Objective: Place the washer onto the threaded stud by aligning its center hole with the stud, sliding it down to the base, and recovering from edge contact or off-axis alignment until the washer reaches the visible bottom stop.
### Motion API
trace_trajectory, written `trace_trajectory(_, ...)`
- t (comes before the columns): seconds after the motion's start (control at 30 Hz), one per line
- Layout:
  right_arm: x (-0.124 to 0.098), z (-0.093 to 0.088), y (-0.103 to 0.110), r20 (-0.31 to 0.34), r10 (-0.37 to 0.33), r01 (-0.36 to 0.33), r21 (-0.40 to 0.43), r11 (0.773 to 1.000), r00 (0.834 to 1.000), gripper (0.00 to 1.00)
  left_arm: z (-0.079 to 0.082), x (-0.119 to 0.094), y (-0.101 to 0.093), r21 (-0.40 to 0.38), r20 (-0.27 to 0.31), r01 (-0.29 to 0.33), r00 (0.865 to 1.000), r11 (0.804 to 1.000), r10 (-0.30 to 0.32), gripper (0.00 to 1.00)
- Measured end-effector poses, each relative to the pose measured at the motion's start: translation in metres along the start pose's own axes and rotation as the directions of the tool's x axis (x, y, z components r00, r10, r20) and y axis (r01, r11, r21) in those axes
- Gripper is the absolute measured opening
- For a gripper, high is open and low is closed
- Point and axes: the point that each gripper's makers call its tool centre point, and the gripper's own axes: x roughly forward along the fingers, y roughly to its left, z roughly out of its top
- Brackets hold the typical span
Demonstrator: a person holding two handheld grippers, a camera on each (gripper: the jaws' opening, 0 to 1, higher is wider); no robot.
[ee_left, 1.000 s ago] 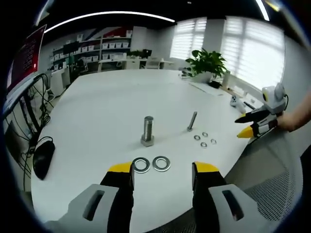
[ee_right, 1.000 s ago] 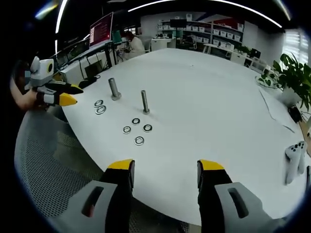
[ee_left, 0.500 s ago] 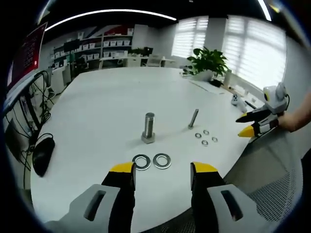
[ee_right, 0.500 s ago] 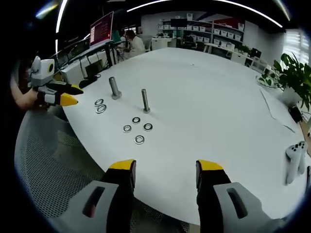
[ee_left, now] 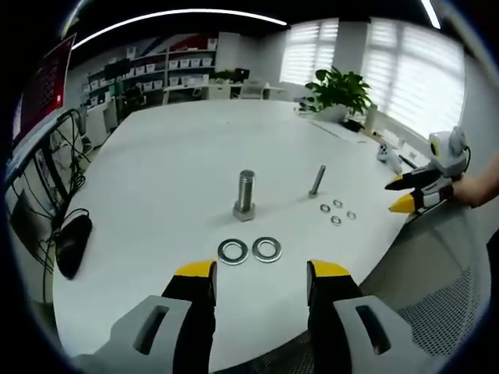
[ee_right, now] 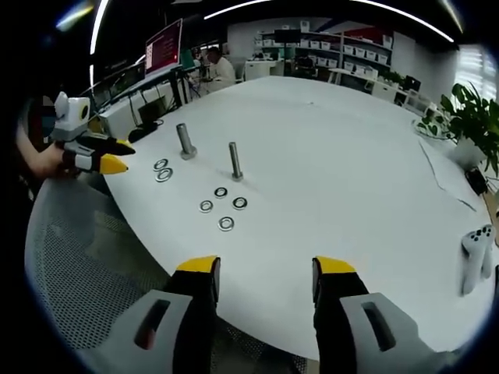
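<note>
Left gripper view: white tabletop [ee_left: 171,156] in an office with shelving.
Both grippers' jaws apart, empty; washers [ee_left: 250,250] lie near the front edge beside the upright stud [ee_left: 245,195].

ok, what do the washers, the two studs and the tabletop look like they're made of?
Two large washers and four small washers: look like bare steel, grey with bright glints. Thick stud and thin stud: same grey metallic sheen, probably steel; plating can't be told. Table: smooth matte white, likely laminate or painted board, with no grain visible.
</note>
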Motion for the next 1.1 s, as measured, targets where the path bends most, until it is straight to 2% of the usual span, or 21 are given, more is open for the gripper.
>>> trace_trajectory(0.13, -0.002, 0.003, 0.003, 0.013, 0.016, -0.016, 0.020, 1.000, 1.000, 0.47, -0.006, 0.001, 0.004, 0.010, -0.031, -0.022, 0.999, 1.000, 0.022, 0.45)
trace_trajectory(0.23, -0.004, 0.008, 0.003, 0.043, 0.017, -0.018, 0.026, 1.000, 0.999, 0.47, -0.006, -0.001, 0.007, 0.004, -0.031, -0.038, 0.999, 0.999, 0.038, 0.45)
trace_trajectory(0.5, -0.002, 0.008, 0.006, 0.042, 0.035, -0.036, 0.030, 0.999, 0.999, 0.47, -0.012, 0.000, 0.013, 0.006, -0.070, -0.070, 0.995, 0.998, 0.070, 0.45)
trace_trajectory(0.73, -0.001, 0.007, 0.008, 0.040, 0.049, -0.051, 0.037, 0.998, 0.998, 0.48, -0.020, 0.004, 0.011, 0.014, -0.117, -0.052, 0.992, 0.999, 0.053, 0.45)
trace_trajectory(1.1, 0.001, 0.007, 0.013, 0.028, 0.083, -0.084, 0.039, 0.996, 0.996, 0.48, -0.016, 0.006, 0.006, 0.024, -0.121, -0.020, 0.992, 1.000, 0.023, 0.45)
